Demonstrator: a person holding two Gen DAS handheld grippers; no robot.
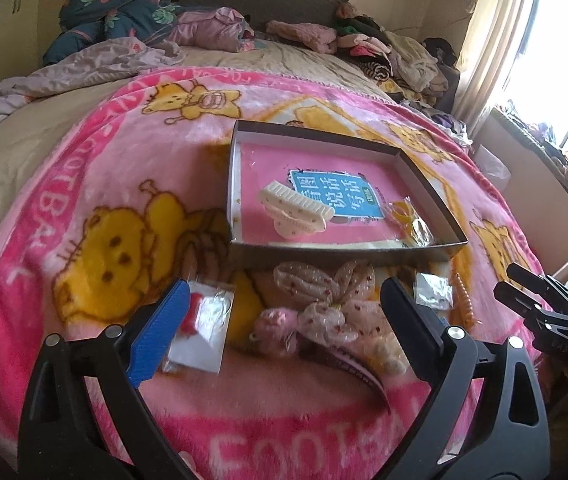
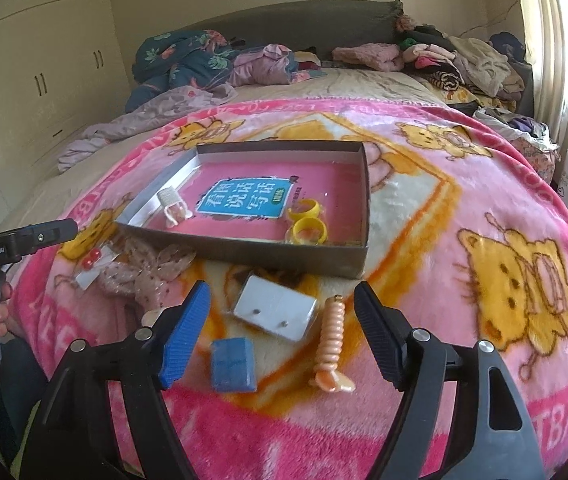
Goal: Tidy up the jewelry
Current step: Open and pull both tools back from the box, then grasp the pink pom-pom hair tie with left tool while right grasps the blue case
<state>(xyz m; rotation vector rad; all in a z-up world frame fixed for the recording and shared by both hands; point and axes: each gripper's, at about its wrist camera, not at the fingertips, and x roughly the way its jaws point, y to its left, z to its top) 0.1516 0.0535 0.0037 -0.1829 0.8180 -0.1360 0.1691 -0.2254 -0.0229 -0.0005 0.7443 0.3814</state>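
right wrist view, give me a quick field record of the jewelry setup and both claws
surface: pink cartoon-bear fleece blanket
container: shallow open cardboard box
in box: cream plastic hair claw clip; yellow plastic rings
outside box: white earring card in clear bag; small blue square box; peach spiral hair clip; sheer dotted fabric bow
right claw: open, empty
left claw: open, over bow

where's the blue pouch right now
In the right wrist view the blue pouch lies on the pink blanket outside the box, between the open right gripper's fingers, just below the white earring card and left of the peach clip.
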